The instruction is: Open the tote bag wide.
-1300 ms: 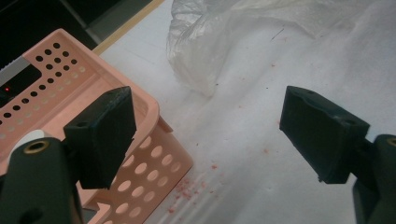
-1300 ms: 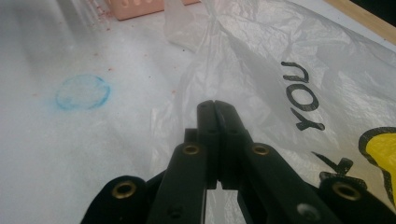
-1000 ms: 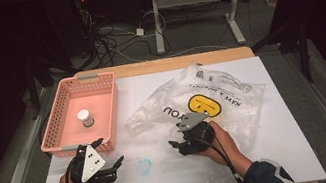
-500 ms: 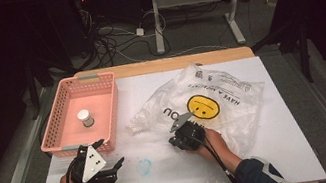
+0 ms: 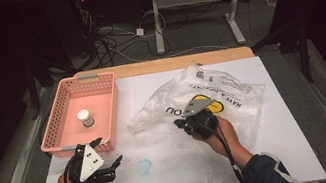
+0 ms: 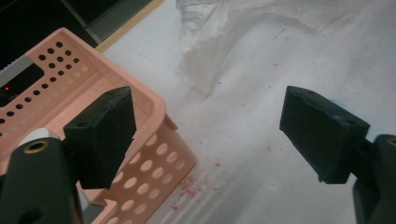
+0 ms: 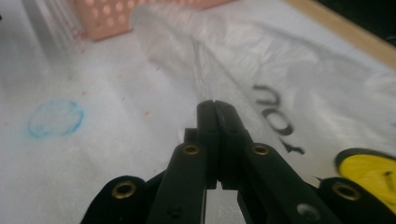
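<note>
The right tool (image 5: 187,121) sat with jaws pressed together over the near edge of the bag (image 5: 232,92), which lay flat on the surface (image 5: 293,149). The left tool (image 5: 105,162) was spread wide, empty, just beside the basket (image 5: 57,135).

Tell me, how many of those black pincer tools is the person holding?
2. The left gripper is beside the pink basket, jaws wide apart. The right gripper is on the clear plastic bag, jaws shut together.

Black jaws, brass-coloured screws, seemingly dark sleeves
</note>
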Demonstrator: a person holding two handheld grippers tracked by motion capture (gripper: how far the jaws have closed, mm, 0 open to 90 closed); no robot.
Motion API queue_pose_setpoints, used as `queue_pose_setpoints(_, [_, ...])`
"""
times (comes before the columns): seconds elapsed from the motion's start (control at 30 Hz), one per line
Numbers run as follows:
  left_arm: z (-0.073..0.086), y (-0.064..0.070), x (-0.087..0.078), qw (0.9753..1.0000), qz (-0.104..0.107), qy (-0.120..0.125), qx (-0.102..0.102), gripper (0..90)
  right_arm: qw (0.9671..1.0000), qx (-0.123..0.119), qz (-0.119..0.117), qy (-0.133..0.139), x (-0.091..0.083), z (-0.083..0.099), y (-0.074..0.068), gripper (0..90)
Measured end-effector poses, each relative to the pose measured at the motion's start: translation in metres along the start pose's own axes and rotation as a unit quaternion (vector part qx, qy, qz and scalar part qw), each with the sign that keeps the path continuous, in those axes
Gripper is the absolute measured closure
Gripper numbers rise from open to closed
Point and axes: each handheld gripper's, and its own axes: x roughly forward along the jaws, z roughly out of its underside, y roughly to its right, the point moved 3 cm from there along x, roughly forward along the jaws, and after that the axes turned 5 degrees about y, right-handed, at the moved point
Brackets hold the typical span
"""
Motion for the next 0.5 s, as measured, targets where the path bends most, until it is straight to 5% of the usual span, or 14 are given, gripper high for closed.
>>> queue_pose_setpoints(0.13, [-0.006, -0.011, -0.005, 0.9998, -0.015, 0.010, -0.007, 18.2, 0.9996, 0.016, 0.009, 0.021, -0.013, -0.011, 0.015, 90.0])
queue_pose_setpoints(0.3, [-0.018, -0.037, -0.013, 0.9984, -0.043, 0.013, -0.034, 18.2, 0.9991, 0.002, 0.023, 0.036, -0.024, -0.028, 0.022, 90.0])
queue_pose_setpoints(0.4, [-0.023, -0.057, -0.011, 0.9968, -0.060, -0.010, -0.053, 18.2, 0.9995, -0.001, 0.001, 0.032, -0.020, -0.037, 0.020, 90.0])
queue_pose_setpoints(0.5, [-0.025, -0.076, 0.000, 0.9954, -0.065, -0.036, -0.060, 17.8, 0.9994, -0.025, 0.017, 0.019, -0.014, -0.045, 0.020, 90.0])
